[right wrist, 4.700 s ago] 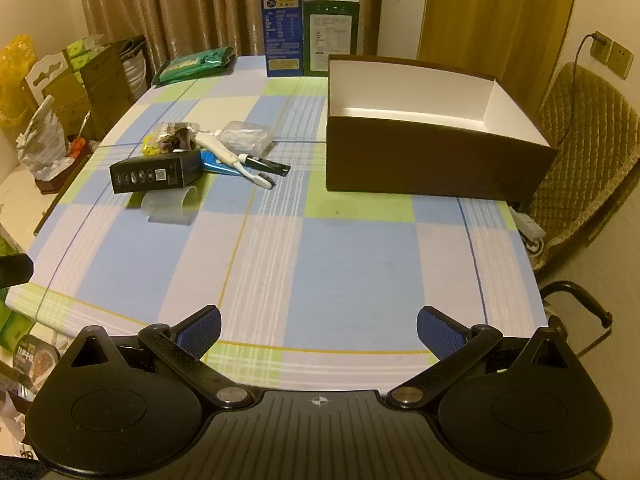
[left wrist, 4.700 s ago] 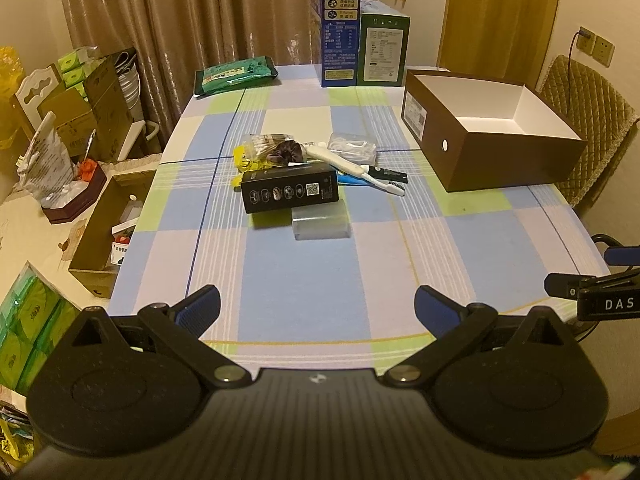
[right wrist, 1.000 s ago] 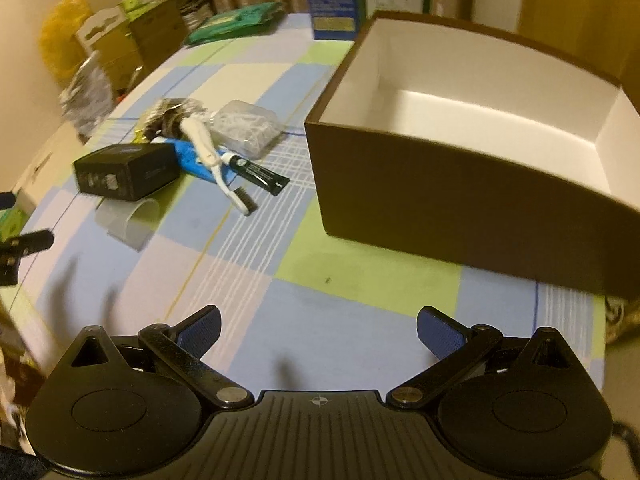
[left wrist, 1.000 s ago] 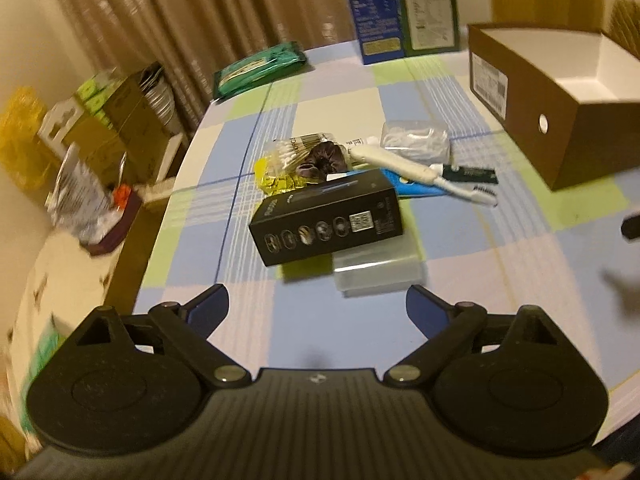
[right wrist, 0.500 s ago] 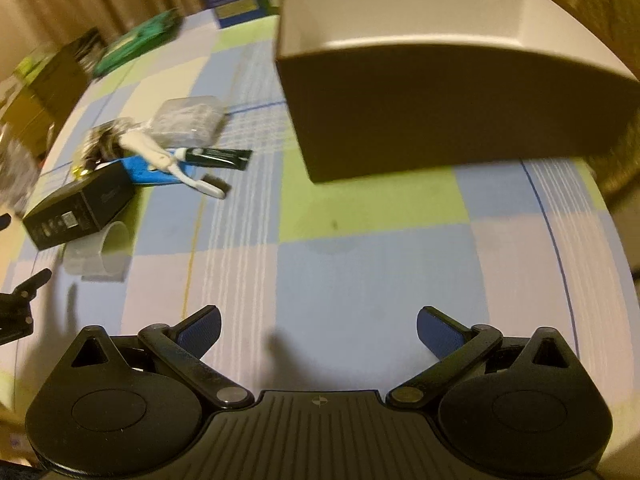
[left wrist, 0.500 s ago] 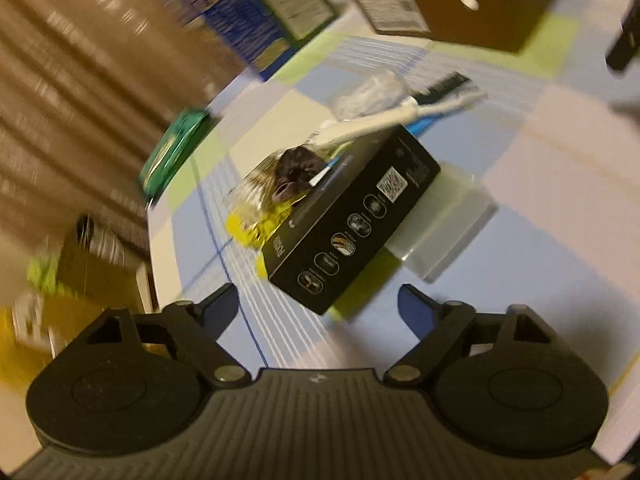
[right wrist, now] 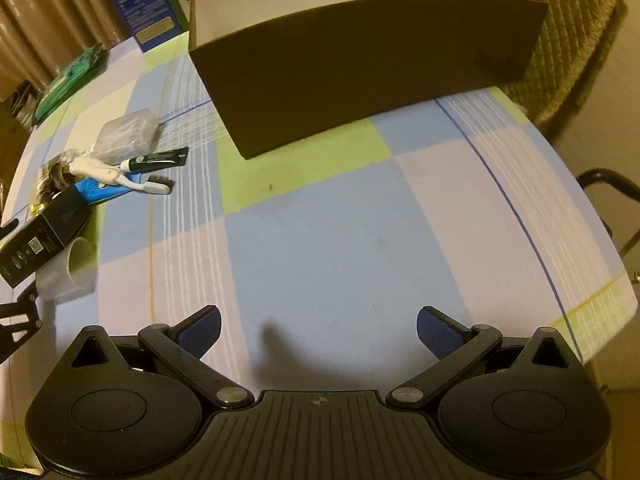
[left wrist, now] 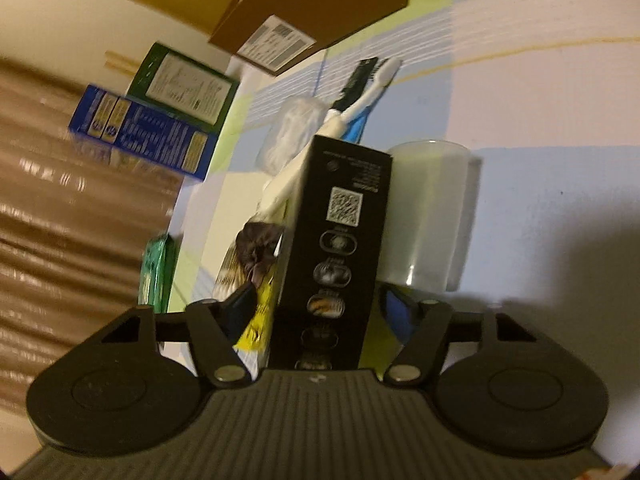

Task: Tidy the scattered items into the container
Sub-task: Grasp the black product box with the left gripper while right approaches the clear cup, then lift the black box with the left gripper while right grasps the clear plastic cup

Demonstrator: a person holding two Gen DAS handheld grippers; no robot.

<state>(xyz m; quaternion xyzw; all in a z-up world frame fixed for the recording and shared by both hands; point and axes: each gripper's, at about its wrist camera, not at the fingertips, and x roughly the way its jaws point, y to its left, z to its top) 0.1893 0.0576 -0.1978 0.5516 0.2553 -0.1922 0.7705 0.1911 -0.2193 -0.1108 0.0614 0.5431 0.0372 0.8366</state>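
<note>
My left gripper (left wrist: pixel 320 306) is rolled onto its side and straddles the near end of a long black box (left wrist: pixel 338 240); the jaws stand close on either side of it, still slightly apart. A clear plastic cup (left wrist: pixel 428 216) lies beside the box. Behind it lie a white toothbrush (left wrist: pixel 360 108), a black tube (left wrist: pixel 356 84), a clear bag (left wrist: pixel 288 140) and a yellow snack packet (left wrist: pixel 256 320). The brown container box (left wrist: pixel 320 12) is beyond. My right gripper (right wrist: pixel 318 330) is open and empty over the tablecloth, facing the container (right wrist: pixel 360 80). The black box (right wrist: pixel 40 236) and the cup (right wrist: pixel 68 272) show at its left.
Blue (left wrist: pixel 140 132) and green (left wrist: pixel 184 84) cartons stand at the table's far edge, with a green wipes pack (left wrist: pixel 156 272) nearby. A quilted chair (right wrist: pixel 572 32) stands behind the container. The table edge runs along the right in the right wrist view.
My left gripper has rolled sideways, moved in onto the black box and narrowed its jaws around it. My right gripper has drifted lower and closer to the container's front.
</note>
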